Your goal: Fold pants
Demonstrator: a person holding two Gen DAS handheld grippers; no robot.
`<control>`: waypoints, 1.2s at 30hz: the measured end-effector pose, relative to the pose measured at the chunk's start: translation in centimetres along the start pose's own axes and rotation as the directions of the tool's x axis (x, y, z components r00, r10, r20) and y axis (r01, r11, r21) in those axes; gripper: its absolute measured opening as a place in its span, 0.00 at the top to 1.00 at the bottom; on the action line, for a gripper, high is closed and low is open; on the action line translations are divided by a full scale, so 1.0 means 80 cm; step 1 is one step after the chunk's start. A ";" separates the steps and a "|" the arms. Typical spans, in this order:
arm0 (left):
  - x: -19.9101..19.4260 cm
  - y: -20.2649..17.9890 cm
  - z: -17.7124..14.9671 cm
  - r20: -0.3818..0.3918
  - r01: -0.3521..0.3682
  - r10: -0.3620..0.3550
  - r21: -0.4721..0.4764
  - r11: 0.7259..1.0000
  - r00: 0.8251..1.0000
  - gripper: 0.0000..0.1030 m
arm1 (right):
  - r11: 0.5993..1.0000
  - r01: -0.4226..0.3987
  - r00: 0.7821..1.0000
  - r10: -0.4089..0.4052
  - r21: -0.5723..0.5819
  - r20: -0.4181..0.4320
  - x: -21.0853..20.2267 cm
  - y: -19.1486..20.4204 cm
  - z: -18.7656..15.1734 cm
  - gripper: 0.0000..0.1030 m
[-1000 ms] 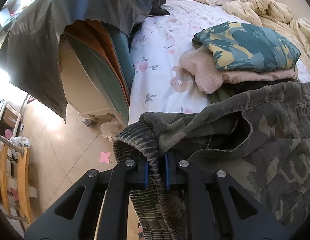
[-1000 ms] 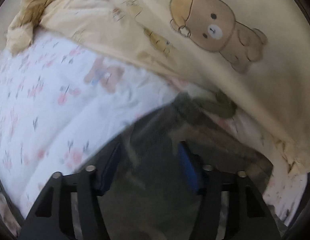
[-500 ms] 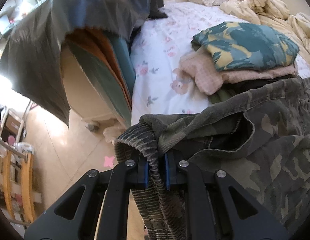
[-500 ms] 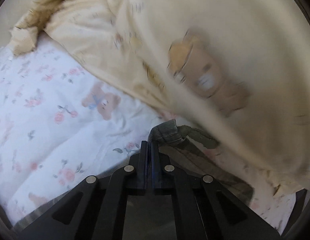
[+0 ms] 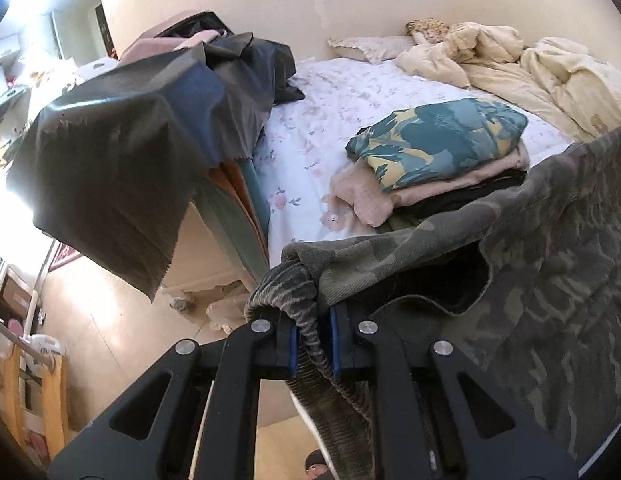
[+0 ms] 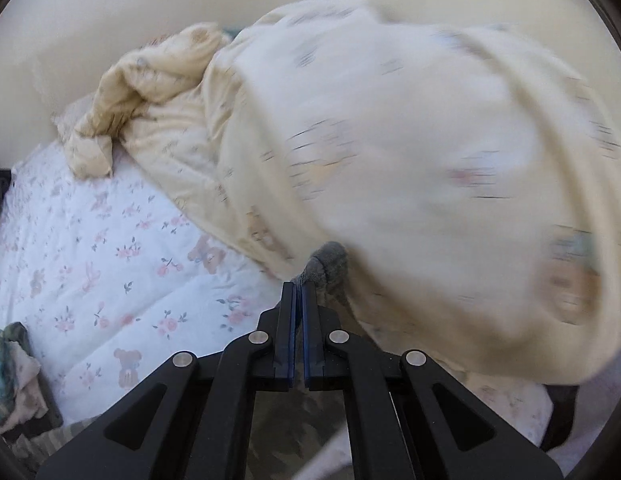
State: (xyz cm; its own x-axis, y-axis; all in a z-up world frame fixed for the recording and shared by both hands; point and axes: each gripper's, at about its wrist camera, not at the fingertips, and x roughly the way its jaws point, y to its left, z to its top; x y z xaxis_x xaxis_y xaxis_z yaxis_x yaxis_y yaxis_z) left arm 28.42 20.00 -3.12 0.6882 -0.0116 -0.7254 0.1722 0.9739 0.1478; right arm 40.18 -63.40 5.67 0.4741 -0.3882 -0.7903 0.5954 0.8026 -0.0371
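Pants [image 5: 550, 280] in green camouflage fill the lower right of the left wrist view, hanging above the near edge of the bed [image 5: 350, 92]. At the far left of that view a dark grey sheet [image 5: 122, 152] drapes over a stack of orange and teal boards beside the bed, with tan floor below it. In the lower middle the left gripper [image 5: 313, 334] is clenched on the ribbed waistband, which bunches up between the blue pads and trails down out of the frame. Further right, in the middle of the frame, a pile of folded clothes [image 5: 434, 148] topped by a teal and yellow piece lies on the flowered bedsheet, and a rumpled cream quilt [image 5: 530, 68] sits at the upper right against the wall. In the right wrist view the flowered sheet fills the left side, with the folded pile at the lower left edge. At the lower middle the right gripper [image 6: 297, 292] is pinched tight on a thin fold of the pants, a grey-green tuft poking up just past its tips. The blurred cream quilt takes the whole right side.
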 end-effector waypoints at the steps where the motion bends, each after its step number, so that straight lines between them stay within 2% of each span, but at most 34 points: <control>1: -0.006 0.002 -0.001 0.005 0.005 -0.005 0.007 1.000 1.000 0.91 | 1.000 0.002 1.000 -0.002 0.011 0.008 -0.009 -0.007 0.000 1.00; 7: -0.055 -0.002 -0.014 0.043 0.072 -0.077 0.112 0.991 0.996 0.91 | 0.999 0.030 0.999 -0.031 0.030 0.024 -0.084 -0.078 -0.022 1.00; 13: -0.109 -0.020 -0.044 0.041 0.125 -0.138 0.241 0.962 0.990 0.91 | 0.994 0.087 0.996 -0.086 0.065 -0.022 -0.118 -0.154 -0.082 1.00; 16: -0.135 -0.028 -0.066 0.023 0.145 -0.160 0.308 0.940 0.987 0.91 | 0.991 0.106 0.993 -0.101 0.080 -0.058 -0.125 -0.181 -0.114 1.00; 19: -0.156 -0.036 -0.093 -0.013 0.181 -0.190 0.383 0.906 0.982 0.91 | 0.987 0.140 0.983 -0.130 0.074 -0.130 -0.119 -0.203 -0.150 1.00; 21: -0.167 -0.047 -0.116 -0.051 0.203 -0.202 0.457 0.866 0.978 0.91 | 0.982 0.174 0.967 -0.156 0.074 -0.200 -0.109 -0.221 -0.176 1.00; 24: -0.177 -0.067 -0.149 -0.129 0.249 -0.214 0.561 0.789 0.968 0.91 | 0.971 0.240 0.920 -0.222 0.016 -0.323 -0.085 -0.238 -0.212 1.00; 26: -0.179 -0.078 -0.169 -0.193 0.299 -0.228 0.598 0.744 0.954 0.91 | 0.961 0.272 0.873 -0.268 -0.049 -0.407 -0.064 -0.244 -0.239 1.00; 28: -0.177 -0.085 -0.183 -0.229 0.322 -0.227 0.622 0.714 0.947 0.91 | 0.950 0.293 0.824 -0.309 -0.110 -0.476 -0.046 -0.248 -0.265 1.00; 29: -0.176 -0.088 -0.187 -0.251 0.338 -0.228 0.626 0.703 0.941 0.91 | 0.946 0.297 0.809 -0.320 -0.126 -0.493 -0.042 -0.251 -0.274 1.00; 31: -0.175 -0.091 -0.197 -0.262 0.339 -0.218 0.646 0.684 0.940 0.91 | 0.931 0.316 0.766 -0.365 -0.185 -0.529 -0.031 -0.252 -0.293 1.00; 33: -0.171 -0.092 -0.203 -0.291 0.354 -0.210 0.649 0.673 0.933 0.91 | 0.903 0.318 0.729 -0.428 -0.291 -0.535 -0.021 -0.238 -0.302 1.00; 35: -0.167 -0.093 -0.208 -0.287 0.338 -0.189 0.668 0.663 0.939 0.91 | 0.846 0.328 0.668 -0.522 -0.421 -0.531 -0.008 -0.230 -0.316 1.00; 36: -0.164 -0.092 -0.210 -0.298 0.343 -0.185 0.662 0.666 0.936 0.91 | 0.826 0.325 0.648 -0.549 -0.460 -0.528 -0.002 -0.228 -0.324 1.00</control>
State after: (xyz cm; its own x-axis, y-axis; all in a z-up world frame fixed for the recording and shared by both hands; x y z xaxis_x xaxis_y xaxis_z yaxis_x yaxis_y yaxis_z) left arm 6.29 16.79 -6.00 0.4024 -0.1235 -0.9071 0.8174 0.4947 0.2952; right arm 12.42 -66.22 -9.39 -0.3615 -0.4533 -0.8147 0.3478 0.7452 -0.5690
